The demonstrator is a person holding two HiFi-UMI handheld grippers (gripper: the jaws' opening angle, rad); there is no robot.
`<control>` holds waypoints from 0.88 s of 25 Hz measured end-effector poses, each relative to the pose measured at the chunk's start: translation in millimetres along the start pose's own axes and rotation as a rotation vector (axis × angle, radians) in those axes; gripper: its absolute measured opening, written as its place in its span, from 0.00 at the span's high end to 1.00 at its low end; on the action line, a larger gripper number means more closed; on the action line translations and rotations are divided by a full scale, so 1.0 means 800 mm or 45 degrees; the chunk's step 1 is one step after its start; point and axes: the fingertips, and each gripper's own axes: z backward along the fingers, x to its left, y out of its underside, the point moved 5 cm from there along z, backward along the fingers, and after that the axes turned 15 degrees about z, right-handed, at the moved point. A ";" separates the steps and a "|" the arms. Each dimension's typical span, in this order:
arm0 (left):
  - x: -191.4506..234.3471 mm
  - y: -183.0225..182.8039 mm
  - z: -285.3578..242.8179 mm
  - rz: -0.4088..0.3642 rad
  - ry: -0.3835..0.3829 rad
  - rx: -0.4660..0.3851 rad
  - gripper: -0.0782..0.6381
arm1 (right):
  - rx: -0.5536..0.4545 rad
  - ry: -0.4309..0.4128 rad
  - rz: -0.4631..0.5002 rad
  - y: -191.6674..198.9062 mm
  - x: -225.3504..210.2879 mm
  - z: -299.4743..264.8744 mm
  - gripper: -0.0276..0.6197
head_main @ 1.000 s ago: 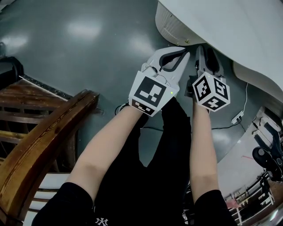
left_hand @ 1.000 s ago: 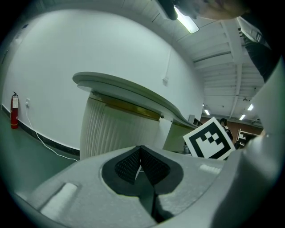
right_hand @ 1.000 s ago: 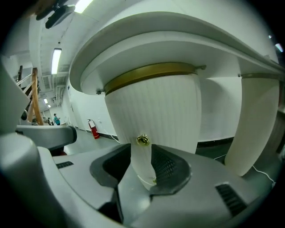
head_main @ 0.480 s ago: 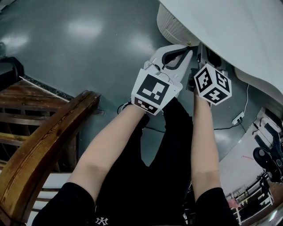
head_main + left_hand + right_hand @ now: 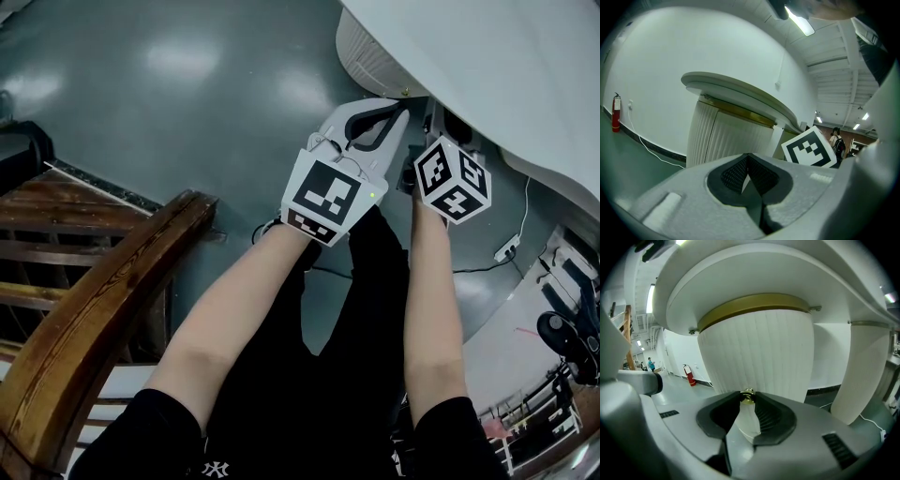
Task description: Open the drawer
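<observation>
The drawer is the ribbed white curved front (image 5: 759, 352) under a gold band and the white tabletop (image 5: 487, 66); a small brass knob (image 5: 748, 397) sticks out of it. My right gripper (image 5: 747, 393) has just been closing its jaws, and their tips now sit on both sides of that knob. In the head view only its marker cube (image 5: 453, 178) shows, with the jaws hidden under the table's edge. My left gripper (image 5: 399, 111) hovers just left of it near the drawer (image 5: 726, 136), shut with nothing between its tips (image 5: 748, 156).
A wooden chair back (image 5: 94, 300) stands at the left by my arm. A cable and power strip (image 5: 506, 248) lie on the grey floor at the right. A white table leg (image 5: 862, 376) rises right of the drawer. A fire extinguisher (image 5: 616, 112) stands by the far wall.
The right gripper has slid forward under the table's edge, so its jaws are now hidden in the head view. The left gripper has barely shifted.
</observation>
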 end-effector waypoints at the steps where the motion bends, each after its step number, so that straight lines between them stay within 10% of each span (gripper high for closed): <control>1: 0.000 0.000 0.002 0.002 -0.002 0.003 0.88 | 0.004 0.001 0.000 0.002 0.001 0.002 0.78; 22: -0.047 0.010 0.065 0.001 -0.006 0.098 0.88 | 0.154 -0.020 -0.022 0.062 0.038 0.111 0.78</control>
